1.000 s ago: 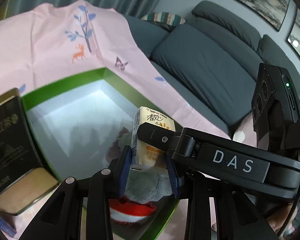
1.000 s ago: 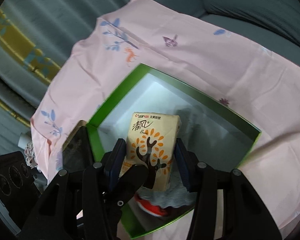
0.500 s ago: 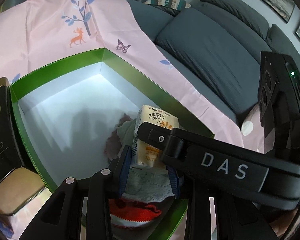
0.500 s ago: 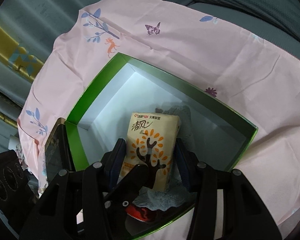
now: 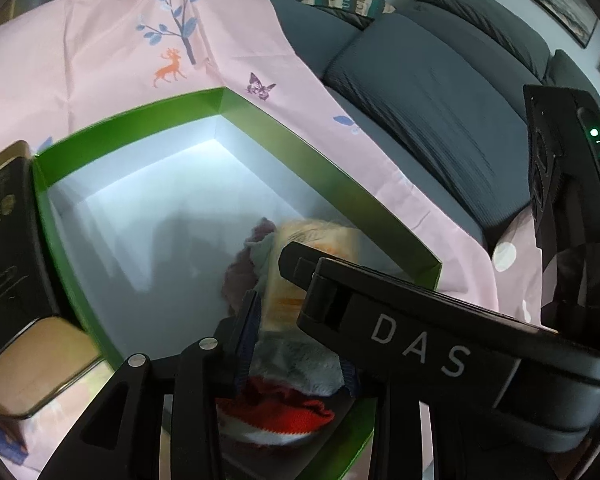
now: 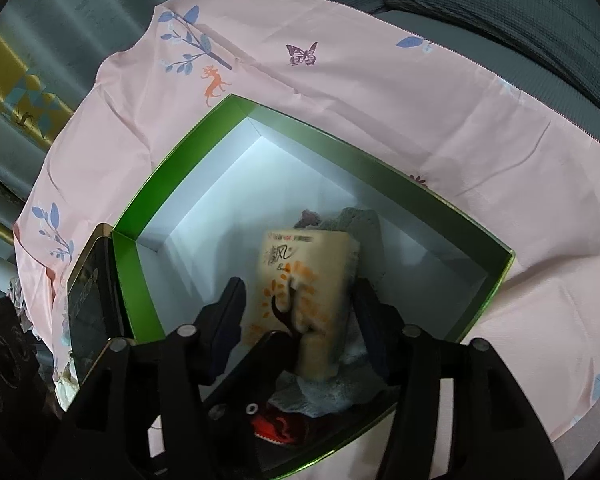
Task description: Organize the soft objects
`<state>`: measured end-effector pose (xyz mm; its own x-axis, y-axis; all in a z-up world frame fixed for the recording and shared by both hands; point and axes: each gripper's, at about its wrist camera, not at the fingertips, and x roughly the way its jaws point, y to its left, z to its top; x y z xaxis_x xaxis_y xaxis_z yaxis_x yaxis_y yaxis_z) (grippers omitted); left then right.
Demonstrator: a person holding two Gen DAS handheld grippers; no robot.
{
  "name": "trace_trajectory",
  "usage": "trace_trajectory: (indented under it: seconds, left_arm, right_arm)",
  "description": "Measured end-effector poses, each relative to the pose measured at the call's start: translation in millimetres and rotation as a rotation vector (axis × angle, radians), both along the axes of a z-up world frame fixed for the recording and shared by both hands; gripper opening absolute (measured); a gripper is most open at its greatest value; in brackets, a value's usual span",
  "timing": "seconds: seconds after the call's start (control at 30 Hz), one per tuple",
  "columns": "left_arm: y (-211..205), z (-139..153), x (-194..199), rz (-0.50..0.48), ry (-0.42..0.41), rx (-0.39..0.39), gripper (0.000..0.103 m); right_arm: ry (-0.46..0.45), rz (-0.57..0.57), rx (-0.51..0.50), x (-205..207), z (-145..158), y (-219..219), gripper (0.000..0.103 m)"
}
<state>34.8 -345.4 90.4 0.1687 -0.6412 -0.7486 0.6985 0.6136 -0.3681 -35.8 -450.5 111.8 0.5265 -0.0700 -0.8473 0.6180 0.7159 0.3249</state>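
Both your grippers tilt steeply down into the near corner of the green box (image 6: pixel 132 280), the right one crossing in front of the left.

Your left gripper (image 5: pixel 296 344) has its fingers (image 5: pixel 248 336) close together, clamped on the grey-blue cloth (image 5: pixel 300 360), which bunches between the blue pads just above a red knitted piece (image 5: pixel 284 416) lying in the box corner.

Your right gripper (image 6: pixel 300 312) has just been opening its fingers (image 6: pixel 232 312): they now stand apart on either side of the tissue pack (image 6: pixel 304 280), with a visible gap on the left side, so the pads no longer press it. The pack is blurred, leaning upright on the grey-blue cloth inside the box, between the fingers. In the left view it shows only as a pale orange smear behind the right gripper's black bar marked DAS.

Past the pack, a purplish cloth (image 6: pixel 310 218) lies on the box's white floor, and the far half of the box is bare.

A dark tin (image 6: pixel 92 304) leans against the box's left wall, outside it.

The box rests on a pink sheet (image 6: pixel 380 100) printed with a tree, a deer and a butterfly, spread over a grey sofa (image 5: pixel 440 92).
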Motion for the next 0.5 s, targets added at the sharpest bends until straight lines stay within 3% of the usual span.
trace_trajectory:
  seconds: [0.1, 0.17, 0.23, 0.5]
  left_arm:
    - [9.4, 8.0, -1.2, -0.005, 0.003, -0.012, 0.04]
    - [20.6, 16.6, -2.6, 0.004, -0.007, -0.028, 0.058]
    - [34.3, 27.5, -6.2, 0.026, -0.042, -0.039, 0.067]
    - [107.9, 55.0, -8.7, 0.134, -0.059, -0.105, 0.083]
  right_arm:
    - [-0.012, 0.005, -0.007, -0.8, 3.4, 2.7, 0.062]
    - [-0.029, -0.002, -0.029, -4.5, 9.5, 5.6, 0.071]
    - [-0.065, -0.003, -0.035, -8.5, 15.7, 8.3, 0.08]
    - [-0.138, 0.015, -0.105, -16.6, 33.9, 30.5, 0.095]
